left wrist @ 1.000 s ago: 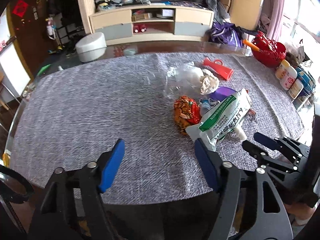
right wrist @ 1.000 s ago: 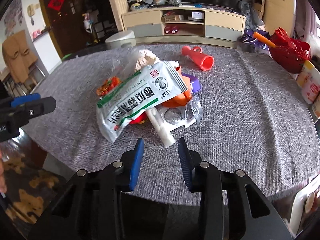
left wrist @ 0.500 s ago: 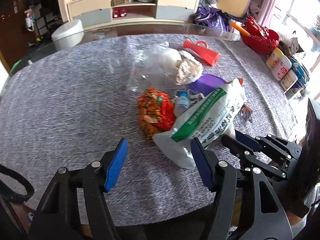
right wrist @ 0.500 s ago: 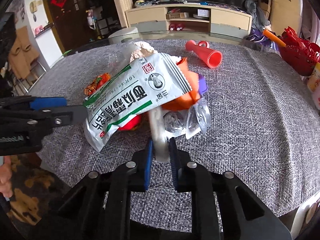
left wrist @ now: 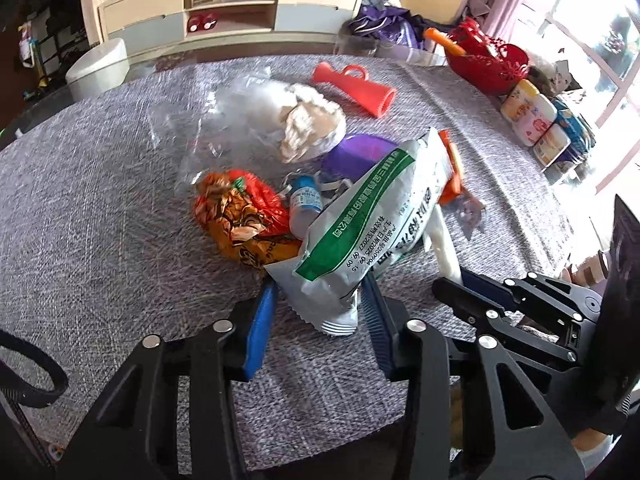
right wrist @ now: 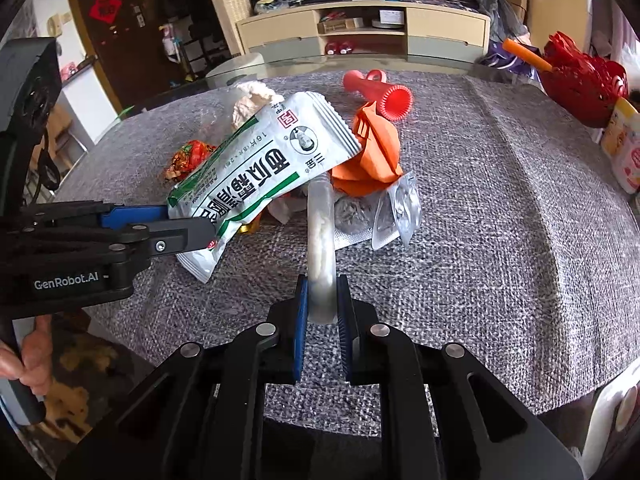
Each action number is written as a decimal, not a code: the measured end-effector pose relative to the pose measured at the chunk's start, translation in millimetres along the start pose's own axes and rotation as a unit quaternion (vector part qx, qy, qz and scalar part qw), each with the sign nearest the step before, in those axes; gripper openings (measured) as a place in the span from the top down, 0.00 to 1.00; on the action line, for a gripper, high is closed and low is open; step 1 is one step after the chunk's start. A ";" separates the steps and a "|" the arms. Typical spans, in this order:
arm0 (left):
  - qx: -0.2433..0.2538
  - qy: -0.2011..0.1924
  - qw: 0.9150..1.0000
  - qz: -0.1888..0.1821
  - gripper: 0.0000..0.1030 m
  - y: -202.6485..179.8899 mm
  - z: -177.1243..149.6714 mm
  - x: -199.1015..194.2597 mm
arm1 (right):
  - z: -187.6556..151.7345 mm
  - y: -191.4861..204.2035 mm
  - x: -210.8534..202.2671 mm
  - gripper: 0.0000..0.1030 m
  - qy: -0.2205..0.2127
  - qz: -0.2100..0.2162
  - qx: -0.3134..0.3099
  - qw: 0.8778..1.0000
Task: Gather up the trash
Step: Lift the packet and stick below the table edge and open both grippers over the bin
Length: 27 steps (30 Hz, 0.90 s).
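Note:
A pile of trash lies on the grey tablecloth (left wrist: 100, 200). A white and green packet (left wrist: 372, 216) tops it; it also shows in the right wrist view (right wrist: 256, 176). My left gripper (left wrist: 316, 312) has its jaws around the packet's near corner, partly closed and touching it. My right gripper (right wrist: 322, 300) is shut on a white plastic tube (right wrist: 320, 240), which also shows in the left wrist view (left wrist: 444, 244). An orange snack wrapper (left wrist: 240, 216), a small bottle (left wrist: 306, 204), crumpled paper (left wrist: 308, 124) in clear plastic and orange paper (right wrist: 376, 152) lie in the pile.
A red cone-shaped cup (left wrist: 356, 88) lies behind the pile. A red basket (left wrist: 486, 60) and several bottles (left wrist: 528, 112) stand at the table's right edge. A blister pack (right wrist: 396, 212) lies by the tube. A cabinet (left wrist: 228, 12) stands beyond the table.
My left gripper moved forward and narrowed around the packet's corner. My right gripper closed on the white tube and holds it.

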State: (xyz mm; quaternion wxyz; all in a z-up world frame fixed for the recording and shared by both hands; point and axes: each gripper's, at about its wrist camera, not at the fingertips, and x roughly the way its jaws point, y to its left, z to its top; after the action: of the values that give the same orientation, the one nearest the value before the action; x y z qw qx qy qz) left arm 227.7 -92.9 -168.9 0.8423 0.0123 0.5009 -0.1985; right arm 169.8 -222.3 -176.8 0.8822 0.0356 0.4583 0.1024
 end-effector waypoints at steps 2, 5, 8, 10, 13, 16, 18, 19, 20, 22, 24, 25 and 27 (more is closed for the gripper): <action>0.002 -0.006 1.000 -0.003 0.65 -1.5 0.4 -2.1 | -0.9 -2.3 -1.2 0.85 -0.001 -0.001 0.003 1.000; 0.002 -0.009 1.000 -0.006 0.68 -1.6 -1.1 -5.4 | -2.8 -4.9 -5.2 0.85 -0.005 -0.003 0.008 1.000; -0.002 -0.018 1.000 -0.009 0.69 -2.4 -1.1 -13.8 | -2.9 -6.1 -12.5 0.85 -0.012 -0.004 0.011 1.000; 0.001 -0.029 1.000 -0.007 0.71 -2.2 -4.1 -26.4 | -2.1 -6.5 -18.3 0.85 -0.017 -0.004 0.012 1.000; 0.003 -0.048 0.999 -0.003 0.71 -4.4 -5.4 -47.8 | -0.4 -4.0 -33.2 0.85 -0.031 0.000 0.011 0.999; 0.006 -0.071 0.997 0.002 0.71 -8.6 -8.3 -74.3 | 0.2 0.8 -49.2 0.85 -0.046 0.006 0.009 0.999; 0.006 -0.084 0.996 0.008 0.71 -12.4 -11.6 -89.0 | -0.7 7.0 -64.9 0.85 -0.058 0.011 0.005 0.998; 0.005 -0.092 0.996 0.010 0.71 -13.9 -14.9 -99.3 | -1.1 10.4 -73.2 0.85 -0.065 0.013 0.004 0.998; 0.005 -0.098 0.995 0.012 0.71 -15.2 -18.2 -108.2 | -2.3 13.4 -81.0 0.85 -0.071 0.017 0.003 0.997; 0.002 -0.111 0.994 0.018 0.71 -17.4 -26.5 -127.2 | -6.3 18.5 -96.8 0.85 -0.081 0.023 0.004 0.996; 0.000 -0.118 0.993 0.024 0.71 -17.7 -38.0 -142.9 | -11.5 24.7 -109.8 0.85 -0.087 0.026 0.003 0.996; -0.005 -0.122 0.992 0.031 0.71 -17.3 -47.1 -152.3 | -15.6 27.5 -114.3 0.85 -0.089 0.027 0.001 0.996; -0.012 -0.123 0.992 0.037 0.71 -15.8 -59.2 -161.0 | -24.3 33.5 -125.6 0.85 -0.091 0.032 0.000 0.995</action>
State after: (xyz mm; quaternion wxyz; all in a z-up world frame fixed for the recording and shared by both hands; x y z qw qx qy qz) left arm 105.1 -42.5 -58.9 0.9043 -0.0032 0.3953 -0.1611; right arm 74.8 -217.1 -84.9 0.9163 0.0595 0.3750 0.1272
